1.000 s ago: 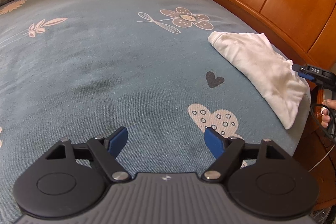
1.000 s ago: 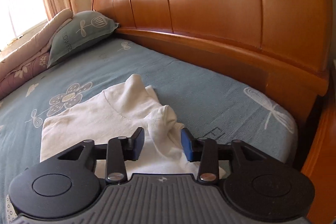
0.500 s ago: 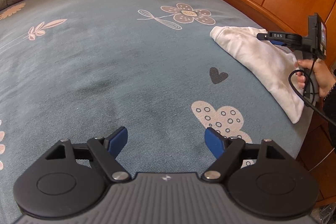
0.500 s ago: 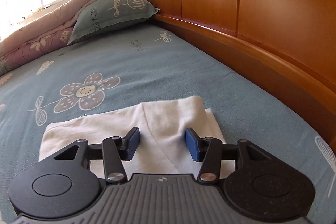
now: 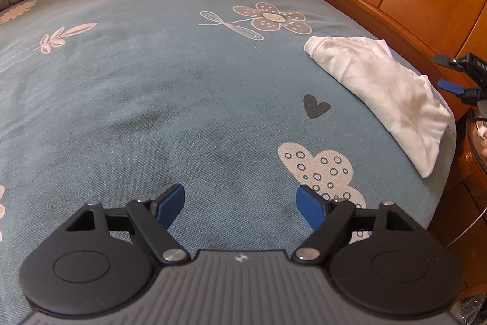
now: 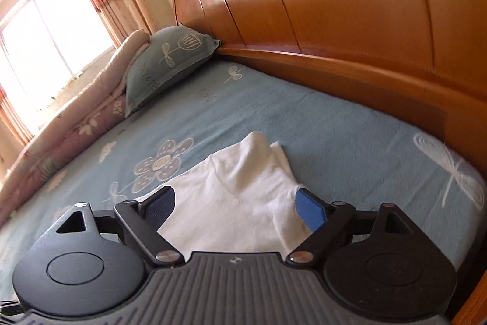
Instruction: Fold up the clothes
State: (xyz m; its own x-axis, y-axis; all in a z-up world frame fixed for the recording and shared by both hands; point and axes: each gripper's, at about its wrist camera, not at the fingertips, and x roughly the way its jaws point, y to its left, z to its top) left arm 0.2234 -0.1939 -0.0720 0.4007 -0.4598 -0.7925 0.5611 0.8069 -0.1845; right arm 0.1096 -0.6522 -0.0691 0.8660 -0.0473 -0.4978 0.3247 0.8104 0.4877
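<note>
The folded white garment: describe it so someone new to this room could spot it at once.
Start at the curved wooden headboard and look down to the blue patterned bedsheet beside it. Near that sheet's corner, close along the headboard, lies the folded white garment, just past a printed dark heart. It is the only plain white, loose cloth on the bed; the other pale shapes are printed flowers and clouds.

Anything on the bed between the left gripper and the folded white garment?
Nothing but printed sheet, per the left wrist view, between the left gripper and the white garment.
</note>
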